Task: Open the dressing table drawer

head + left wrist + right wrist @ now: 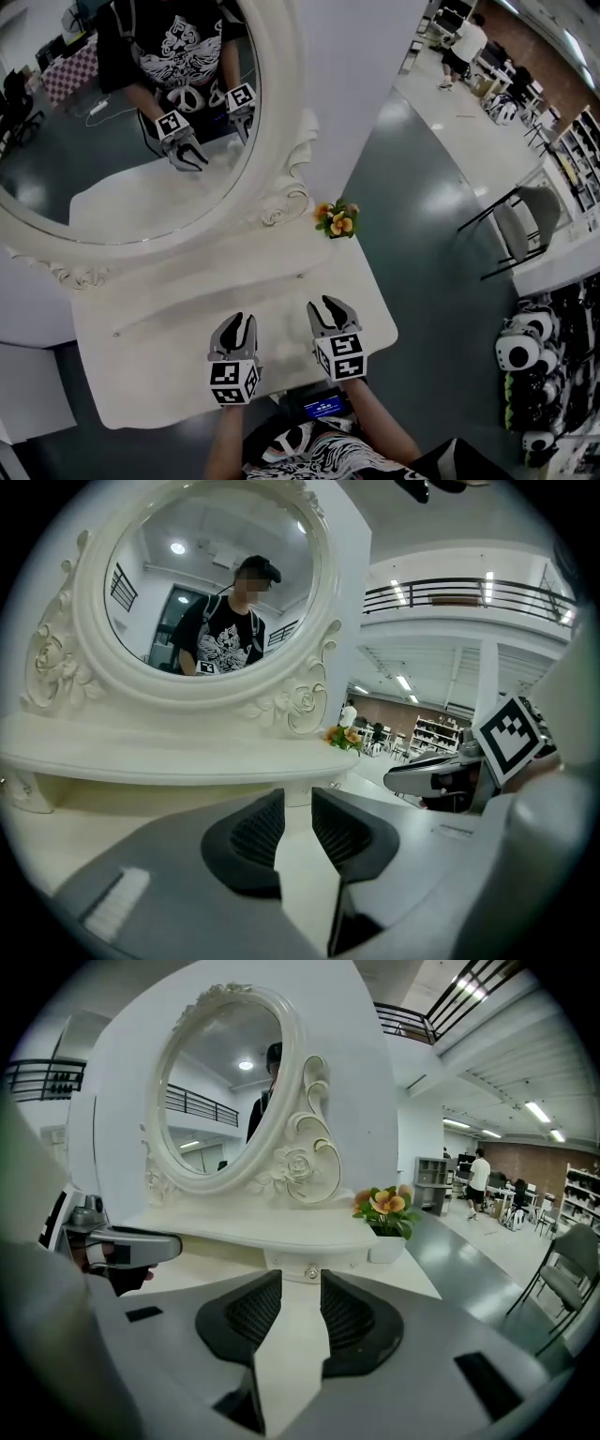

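Observation:
A white dressing table (159, 323) carries an oval mirror (112, 122) and a raised shelf with a small drawer (330, 1262) under it. The drawer's round knob (310, 1272) faces me, and the head view shows the knob (302, 275) beyond the right gripper. My right gripper (322, 306) hovers over the tabletop, open and empty, with its jaws (301, 1283) in line with the knob but short of it. My left gripper (240, 322) hangs beside it on the left, open with nothing between its jaws (298, 799), and faces the shelf front.
A small white pot of orange flowers (337, 220) stands at the table's right back corner. The tabletop's right edge (384, 309) drops to a grey floor. A folding chair (525, 220) and shelves with helmets (525, 347) stand further right.

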A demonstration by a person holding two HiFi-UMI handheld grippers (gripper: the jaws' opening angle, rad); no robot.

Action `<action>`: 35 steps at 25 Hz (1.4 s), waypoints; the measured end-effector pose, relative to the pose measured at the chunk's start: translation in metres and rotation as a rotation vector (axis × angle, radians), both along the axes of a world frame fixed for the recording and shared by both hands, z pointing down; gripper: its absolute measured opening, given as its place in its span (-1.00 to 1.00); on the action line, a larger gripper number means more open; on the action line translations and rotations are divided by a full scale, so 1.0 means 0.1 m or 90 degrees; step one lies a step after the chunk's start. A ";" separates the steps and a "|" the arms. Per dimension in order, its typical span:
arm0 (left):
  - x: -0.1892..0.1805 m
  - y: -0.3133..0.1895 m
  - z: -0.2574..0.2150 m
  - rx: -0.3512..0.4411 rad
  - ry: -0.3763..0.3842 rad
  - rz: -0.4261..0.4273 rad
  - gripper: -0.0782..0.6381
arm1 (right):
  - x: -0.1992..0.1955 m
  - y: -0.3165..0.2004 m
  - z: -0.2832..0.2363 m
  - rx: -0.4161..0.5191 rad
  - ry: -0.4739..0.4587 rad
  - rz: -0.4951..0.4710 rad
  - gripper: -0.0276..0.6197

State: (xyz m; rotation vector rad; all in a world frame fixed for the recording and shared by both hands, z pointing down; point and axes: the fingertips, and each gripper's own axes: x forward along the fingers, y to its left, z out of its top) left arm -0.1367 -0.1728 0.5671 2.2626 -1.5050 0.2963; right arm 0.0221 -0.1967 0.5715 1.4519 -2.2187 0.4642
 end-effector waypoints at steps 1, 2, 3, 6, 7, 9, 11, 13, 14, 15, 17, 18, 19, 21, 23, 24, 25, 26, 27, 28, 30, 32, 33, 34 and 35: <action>0.00 -0.01 0.02 -0.001 -0.003 -0.002 -0.53 | 0.00 -0.02 0.04 -0.004 0.000 -0.003 -0.52; 0.01 -0.02 0.04 -0.003 -0.004 -0.005 -0.53 | 0.00 -0.04 0.07 -0.008 0.001 -0.007 -0.51; 0.02 -0.03 0.06 -0.005 -0.005 -0.007 -0.53 | 0.00 -0.06 0.11 -0.011 0.003 -0.011 -0.50; 0.03 -0.07 0.15 -0.011 -0.010 -0.010 -0.53 | -0.02 -0.15 0.19 -0.015 0.007 -0.024 -0.49; 0.04 -0.08 0.18 -0.015 -0.013 -0.010 -0.53 | -0.04 -0.17 0.22 -0.017 0.007 -0.028 -0.49; 0.05 -0.09 0.26 -0.025 -0.018 -0.010 -0.53 | -0.05 -0.19 0.29 -0.024 0.008 -0.035 -0.49; 0.08 -0.12 0.31 -0.030 -0.019 -0.010 -0.53 | -0.05 -0.22 0.35 -0.031 0.008 -0.038 -0.48; 0.10 -0.17 0.34 -0.034 -0.020 -0.011 -0.53 | -0.04 -0.28 0.40 -0.035 0.008 -0.038 -0.47; 0.11 -0.19 0.36 -0.037 -0.020 -0.010 -0.53 | -0.03 -0.31 0.43 -0.037 0.006 -0.036 -0.47; 0.13 -0.22 0.37 -0.039 -0.019 -0.008 -0.53 | -0.02 -0.34 0.45 -0.039 0.003 -0.033 -0.46; 0.14 -0.27 0.39 -0.044 -0.014 -0.008 -0.53 | -0.02 -0.40 0.49 -0.043 -0.002 -0.030 -0.46; 0.15 -0.29 0.41 -0.045 -0.013 -0.009 -0.53 | -0.03 -0.42 0.51 -0.045 -0.003 -0.032 -0.46; 0.16 -0.31 0.42 -0.047 -0.012 -0.010 -0.53 | -0.04 -0.44 0.53 -0.046 -0.003 -0.036 -0.46; 0.17 -0.32 0.45 -0.050 -0.011 -0.011 -0.53 | -0.07 -0.48 0.57 -0.048 -0.004 -0.041 -0.46; 0.18 -0.32 0.48 -0.054 -0.009 -0.013 -0.53 | -0.09 -0.52 0.61 -0.047 -0.003 -0.042 -0.46; 0.18 -0.32 0.49 -0.056 -0.007 -0.015 -0.54 | -0.10 -0.55 0.62 -0.045 -0.002 -0.044 -0.46; 0.18 -0.32 0.50 -0.058 -0.005 -0.019 -0.54 | -0.12 -0.57 0.63 -0.043 -0.001 -0.045 -0.46; 0.17 -0.32 0.50 -0.059 -0.003 -0.023 -0.54 | -0.14 -0.60 0.64 -0.041 0.000 -0.048 -0.46; 0.16 -0.32 0.51 -0.061 -0.001 -0.026 -0.55 | -0.16 -0.62 0.65 -0.040 0.000 -0.050 -0.46; 0.16 -0.32 0.53 -0.064 -0.001 -0.027 -0.55 | -0.18 -0.64 0.66 -0.039 0.000 -0.051 -0.46; 0.17 -0.32 0.56 -0.069 -0.001 -0.026 -0.55 | -0.22 -0.68 0.67 -0.036 0.002 -0.053 -0.47; 0.18 -0.33 0.57 -0.071 -0.001 -0.022 -0.55 | -0.23 -0.73 0.68 -0.031 0.007 -0.052 -0.50; 0.18 -0.33 0.58 -0.072 -0.002 -0.022 -0.55 | -0.24 -0.75 0.68 -0.031 0.009 -0.051 -0.52; 0.18 -0.34 0.58 -0.073 -0.001 -0.022 -0.55 | -0.24 -0.77 0.69 -0.032 0.011 -0.051 -0.55; 0.18 -0.34 0.59 -0.073 -0.001 -0.023 -0.55 | -0.25 -0.78 0.70 -0.035 0.015 -0.052 -0.59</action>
